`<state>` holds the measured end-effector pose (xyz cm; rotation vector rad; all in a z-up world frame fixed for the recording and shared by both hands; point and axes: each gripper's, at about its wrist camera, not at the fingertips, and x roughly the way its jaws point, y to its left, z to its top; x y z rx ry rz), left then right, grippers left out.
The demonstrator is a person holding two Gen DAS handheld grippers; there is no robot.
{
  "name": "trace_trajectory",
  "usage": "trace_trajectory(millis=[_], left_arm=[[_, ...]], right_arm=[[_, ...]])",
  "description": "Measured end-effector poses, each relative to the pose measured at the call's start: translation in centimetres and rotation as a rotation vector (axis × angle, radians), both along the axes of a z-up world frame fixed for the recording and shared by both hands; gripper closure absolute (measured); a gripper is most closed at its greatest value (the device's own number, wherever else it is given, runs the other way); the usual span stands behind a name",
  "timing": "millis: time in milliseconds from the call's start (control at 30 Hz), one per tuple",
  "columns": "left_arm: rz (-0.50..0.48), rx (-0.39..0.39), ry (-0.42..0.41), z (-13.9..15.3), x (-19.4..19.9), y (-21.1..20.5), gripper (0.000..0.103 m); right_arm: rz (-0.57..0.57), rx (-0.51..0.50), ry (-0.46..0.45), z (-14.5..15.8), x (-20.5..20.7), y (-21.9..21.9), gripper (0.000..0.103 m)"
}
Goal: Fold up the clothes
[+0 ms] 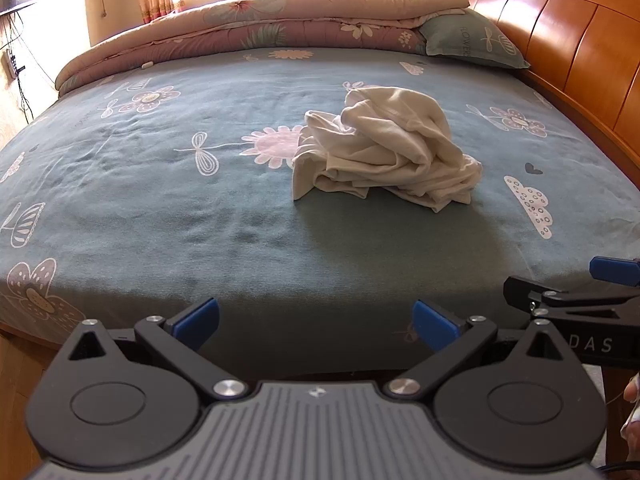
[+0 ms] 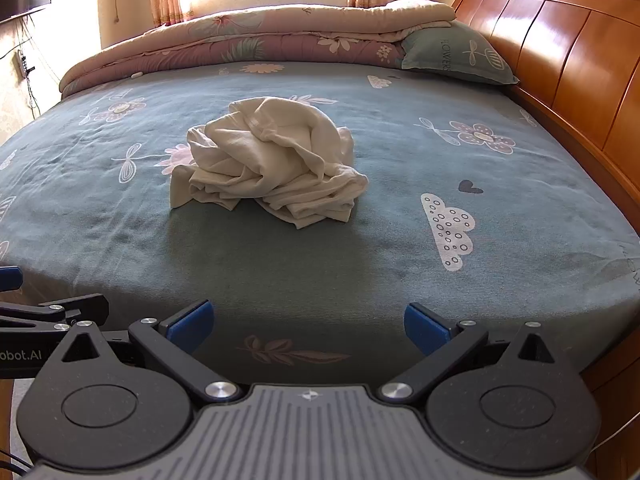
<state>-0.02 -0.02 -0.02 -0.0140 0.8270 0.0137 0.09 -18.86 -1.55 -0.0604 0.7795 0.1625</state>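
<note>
The crumpled cream cotton garment (image 1: 384, 144) lies in a heap in the middle of the bed with the blue-green flowered sheet (image 1: 160, 200). The left gripper (image 1: 316, 326) and right gripper (image 2: 308, 326) hover near the bed edge, jaws wide and empty. Best to reach for two separate edges and spread the heap flat first.

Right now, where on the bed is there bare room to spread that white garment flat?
The blue sheet lies bare between the crumpled white garment and both open grippers, left and right. It is also bare left of the garment. The far edge is crowded by the folded quilt and pillow.
</note>
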Motion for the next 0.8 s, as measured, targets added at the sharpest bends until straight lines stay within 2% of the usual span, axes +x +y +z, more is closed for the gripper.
trace_trajectory(millis=[800], left_arm=[[-0.003, -0.004, 0.004, -0.36, -0.12, -0.43, 0.001]], right_arm=[[-0.007, 0.007, 0.008, -0.20, 0.07, -0.16, 0.000]])
